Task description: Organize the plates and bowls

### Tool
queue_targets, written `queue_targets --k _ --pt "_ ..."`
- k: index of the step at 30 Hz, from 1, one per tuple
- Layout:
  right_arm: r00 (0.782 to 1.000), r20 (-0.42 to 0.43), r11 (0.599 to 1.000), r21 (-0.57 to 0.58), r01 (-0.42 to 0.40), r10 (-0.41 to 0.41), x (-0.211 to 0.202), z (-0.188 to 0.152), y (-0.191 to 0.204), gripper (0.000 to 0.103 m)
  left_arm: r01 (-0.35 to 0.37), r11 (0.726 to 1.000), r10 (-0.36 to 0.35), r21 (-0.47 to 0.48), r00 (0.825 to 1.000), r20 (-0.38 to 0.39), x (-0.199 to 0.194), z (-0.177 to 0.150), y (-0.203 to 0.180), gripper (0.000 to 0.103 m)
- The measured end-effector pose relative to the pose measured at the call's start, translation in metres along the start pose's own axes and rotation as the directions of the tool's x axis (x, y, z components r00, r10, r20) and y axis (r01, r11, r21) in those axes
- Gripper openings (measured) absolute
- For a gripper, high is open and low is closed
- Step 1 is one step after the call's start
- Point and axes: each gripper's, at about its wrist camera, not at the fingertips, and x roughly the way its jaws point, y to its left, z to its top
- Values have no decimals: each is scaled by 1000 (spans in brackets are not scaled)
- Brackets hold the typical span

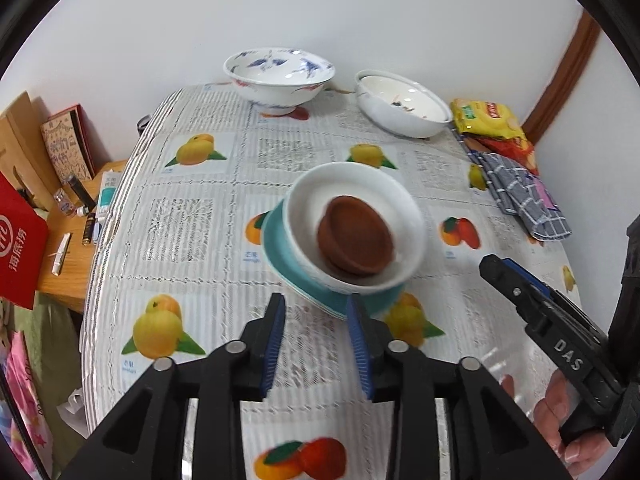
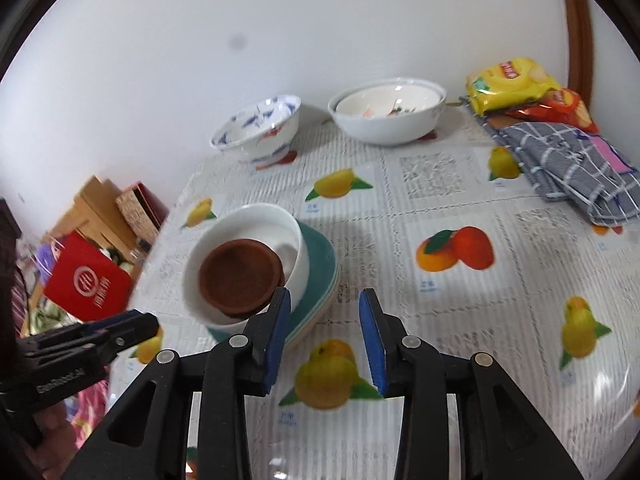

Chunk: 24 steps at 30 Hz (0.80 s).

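Left gripper (image 1: 316, 308), black with blue ribbed pads: jaws spread apart, nothing between them, tips poised just short of the near rim of the stacked teal plates (image 1: 280, 256). Right gripper (image 2: 325, 306), of the same build: jaws likewise spread and empty, its left pad overlapping the near edge of the same stack in the right wrist view; contact cannot be judged. In the left wrist view the right gripper enters from the right edge, carried by a hand (image 1: 568, 428).

The stack stands near the middle of the round table covered by a white fruit-printed tablecloth (image 1: 192, 216). It comprises the teal plates at the bottom, a plain white ceramic bowl (image 1: 352, 200) on them, and shallow brown clay dishes (image 1: 354, 236) nested inside the bowl.

At the far edge, against the white wall, stand a white bowl with blue and red painted motifs (image 1: 279, 76) and, to its right, nested wide white bowls (image 1: 402, 104). Further right lie yellow and red snack bags (image 1: 492, 120) and a folded grey checked cloth (image 1: 520, 196).
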Motion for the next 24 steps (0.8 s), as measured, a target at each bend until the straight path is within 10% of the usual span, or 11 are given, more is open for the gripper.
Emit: queue_targets --k 8,18,24 --pt "993 82 996 -16 88 -86 -73 0 -2 58 10 998 -16 64 995 99 -54 -18 -41 55" --pt "977 74 978 -57 202 -198 -136 -22 0 60 4 995 -23 98 981 191 -114 -48 -80 81" --pt "969 139 978 -32 208 -202 -175 -36 -6 91 -16 995 -5 93 975 222 -131 -63 -89 89"
